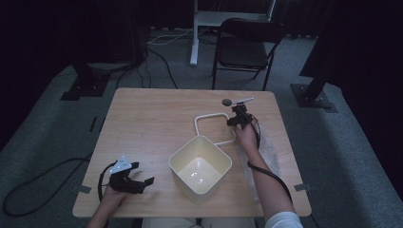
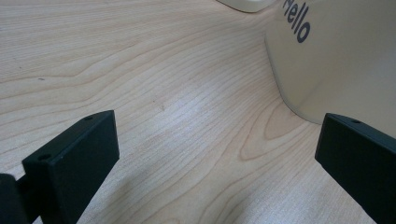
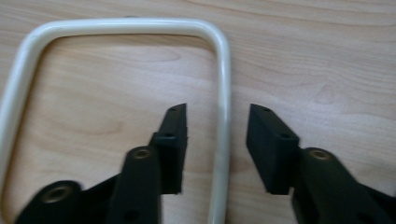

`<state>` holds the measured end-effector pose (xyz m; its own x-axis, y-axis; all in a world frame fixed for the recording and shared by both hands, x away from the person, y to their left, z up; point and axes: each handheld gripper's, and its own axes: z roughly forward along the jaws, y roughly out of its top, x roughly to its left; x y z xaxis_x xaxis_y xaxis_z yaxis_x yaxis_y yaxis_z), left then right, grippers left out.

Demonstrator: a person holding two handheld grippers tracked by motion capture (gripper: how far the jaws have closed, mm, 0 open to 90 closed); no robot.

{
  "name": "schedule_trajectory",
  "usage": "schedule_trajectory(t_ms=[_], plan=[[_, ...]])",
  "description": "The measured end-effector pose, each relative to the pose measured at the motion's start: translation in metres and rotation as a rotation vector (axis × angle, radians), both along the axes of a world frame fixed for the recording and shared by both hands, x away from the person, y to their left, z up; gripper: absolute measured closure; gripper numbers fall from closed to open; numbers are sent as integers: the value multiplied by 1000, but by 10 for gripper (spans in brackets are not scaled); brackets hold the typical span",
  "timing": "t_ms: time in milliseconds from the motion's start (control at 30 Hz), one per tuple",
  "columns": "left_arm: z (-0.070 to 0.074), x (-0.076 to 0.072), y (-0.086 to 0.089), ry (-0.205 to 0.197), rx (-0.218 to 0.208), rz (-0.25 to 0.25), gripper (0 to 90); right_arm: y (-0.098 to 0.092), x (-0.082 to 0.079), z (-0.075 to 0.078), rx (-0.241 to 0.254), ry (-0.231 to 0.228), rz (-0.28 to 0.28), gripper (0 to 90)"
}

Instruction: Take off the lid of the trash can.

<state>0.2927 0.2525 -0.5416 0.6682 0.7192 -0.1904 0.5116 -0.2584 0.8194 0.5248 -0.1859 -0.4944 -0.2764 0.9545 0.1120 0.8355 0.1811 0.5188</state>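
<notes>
The cream frame (image 3: pixel 223 79), a rounded square ring w/ open middle, lies flat on the table (image 1: pixel 142 123), center-right of the high view, just above & touching the cream bin (image 1: pixel 200 165). In my right gripper view, its right rail runs down btwn my two black jaws, gaps both sides, pads not pressing it. So my right gripper (image 1: pixel 236 119) is partly open, astride that rail, holding nothing.

My left gripper (image 1: pixel 142 182) sits lower left of the high view, resting on the wood, jaws wide apart, nothing btwn them; the bin's wall w/ "Hello" fills the upper right of its view.

A small dark round thing (image 1: pixel 227 101) sits above the frame, near the far edge.
</notes>
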Motion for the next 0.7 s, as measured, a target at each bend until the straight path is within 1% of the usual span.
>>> schedule_trajectory(t_ms=[33, 100, 167, 200, 267, 333, 433, 567, 667, 700], plan=[[0, 0, 0, 1, -1, 1, 4, -1, -4, 2, 14, 11, 11, 509], [0, 0, 0, 2, -4, 1, 4, -3, -9, 4, 24, 11, 23, 474], [0, 0, 0, 1, -5, 2, 4, -5, -14, 5, 38, 3, 23, 426], [0, 0, 0, 1, -5, 4, 4, -6, -17, 6, 49, 0, 30, 415], [0, 0, 0, 2, -5, 5, 4, -8, -22, 8, 56, -13, 41, 386], [0, 0, 0, 3, -4, 4, 4, -11, -27, 9, 54, -22, 58, 360], [0, 0, 0, 4, -6, 4, 4, -14, -35, 12, 55, -36, 66, 328], [0, 0, 0, 4, -5, 5, 4, -18, -46, 19, 73, -61, 87, 275], [0, 0, -1, 3, -4, 4, 4, -21, -56, 25, 74, -71, 102, 219], [0, 0, -1, 3, -3, 4, 4, -22, -59, 27, 73, -78, 108, 219]])
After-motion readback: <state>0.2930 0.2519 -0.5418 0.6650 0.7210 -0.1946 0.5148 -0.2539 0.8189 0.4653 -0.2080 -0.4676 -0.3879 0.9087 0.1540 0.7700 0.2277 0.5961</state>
